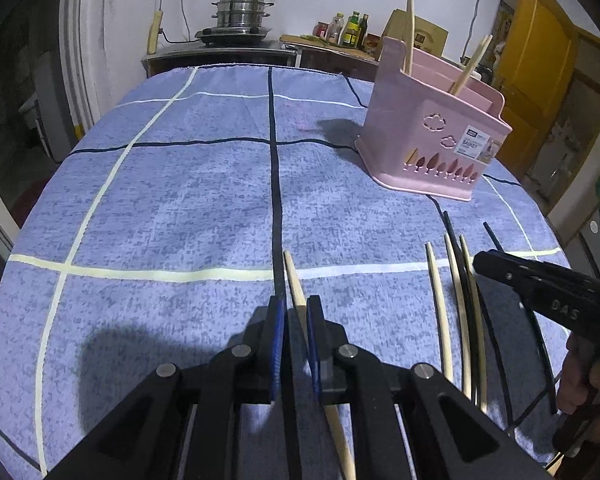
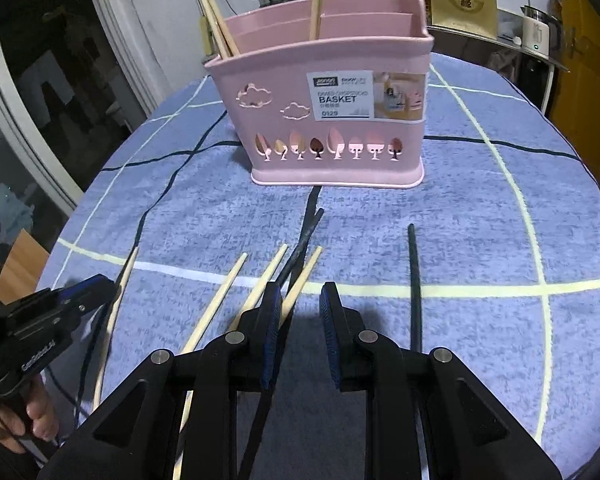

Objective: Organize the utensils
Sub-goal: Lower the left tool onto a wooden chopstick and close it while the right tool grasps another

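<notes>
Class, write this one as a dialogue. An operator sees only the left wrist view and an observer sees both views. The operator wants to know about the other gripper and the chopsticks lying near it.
Operator: I see the right gripper only from the side. Is it open?
Observer: Yes, it is open. Only the tablecloth shows between its fingers.
Operator: Its body hides part of the lone black chopstick. Where does that lie?
Observer: It lies flat to the right of the open fingers, outside them and apart from the other chopsticks.
</notes>
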Available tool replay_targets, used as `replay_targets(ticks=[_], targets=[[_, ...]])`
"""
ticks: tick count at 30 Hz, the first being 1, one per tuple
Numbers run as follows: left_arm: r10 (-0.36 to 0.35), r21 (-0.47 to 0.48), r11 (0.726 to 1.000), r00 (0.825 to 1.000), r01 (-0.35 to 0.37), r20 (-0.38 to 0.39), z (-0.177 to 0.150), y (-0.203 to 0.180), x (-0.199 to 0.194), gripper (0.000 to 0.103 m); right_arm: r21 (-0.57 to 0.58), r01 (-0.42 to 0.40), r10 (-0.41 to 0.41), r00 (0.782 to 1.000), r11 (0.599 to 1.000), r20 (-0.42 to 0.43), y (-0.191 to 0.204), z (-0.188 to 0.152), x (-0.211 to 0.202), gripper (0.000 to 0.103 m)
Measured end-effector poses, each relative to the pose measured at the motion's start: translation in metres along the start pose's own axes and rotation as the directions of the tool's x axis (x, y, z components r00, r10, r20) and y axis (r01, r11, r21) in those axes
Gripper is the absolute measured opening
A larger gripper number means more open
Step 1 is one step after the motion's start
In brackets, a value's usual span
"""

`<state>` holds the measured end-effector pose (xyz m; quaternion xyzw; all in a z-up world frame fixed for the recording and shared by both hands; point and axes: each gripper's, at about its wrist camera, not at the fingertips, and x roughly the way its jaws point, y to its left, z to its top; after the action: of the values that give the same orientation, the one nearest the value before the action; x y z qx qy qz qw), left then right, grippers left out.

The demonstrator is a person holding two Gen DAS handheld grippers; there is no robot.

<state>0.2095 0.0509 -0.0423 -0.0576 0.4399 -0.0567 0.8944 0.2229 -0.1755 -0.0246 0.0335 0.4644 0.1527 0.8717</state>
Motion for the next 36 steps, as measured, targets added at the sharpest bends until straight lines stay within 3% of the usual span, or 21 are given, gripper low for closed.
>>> replay_targets(ticks=[6,9,15,21,28,31,36], targets=[[-0.011,-0.006,1.000,1.000,0.011,-0.007,0.001,0.001,0.007,0.011,-0.028,0.046,-0.046,0.999,0.999,-0.015,0.006,0.004,0.010,0.020],[-0.013,0.001,1.000,1.000,0.013,-0.019,0.003,-0.001,0.010,0.011,-0.069,0.071,-0.073,0.997,0.995,-0.023,0.009,0.006,0.013,0.011],[-0.003,0.022,1.000,0.999,0.004,-0.032,0.009,-0.005,0.016,0.011,-0.069,0.044,-0.048,0.997,0.997,-0.055,-0.001,0.011,0.013,0.010],[0.012,0.053,0.999,0.999,-0.010,-0.037,0.016,-0.011,0.024,0.011,-0.105,0.083,-0.091,0.993,0.991,-0.075,0.009,0.017,0.020,0.010],[0.021,0.055,0.998,0.998,-0.018,-0.058,0.023,-0.011,0.028,0.007,-0.092,0.054,-0.060,0.996,0.994,-0.071,0.008,0.020,0.021,0.010],[-0.008,0.038,0.999,0.998,0.011,-0.067,0.025,-0.009,0.026,0.006,-0.075,0.024,-0.028,0.998,0.997,-0.053,0.002,0.018,0.014,0.010],[-0.027,0.033,0.999,0.999,0.028,-0.027,0.030,-0.011,0.007,0.006,-0.071,-0.001,0.001,1.000,0.997,-0.005,-0.003,0.018,-0.009,0.004]])
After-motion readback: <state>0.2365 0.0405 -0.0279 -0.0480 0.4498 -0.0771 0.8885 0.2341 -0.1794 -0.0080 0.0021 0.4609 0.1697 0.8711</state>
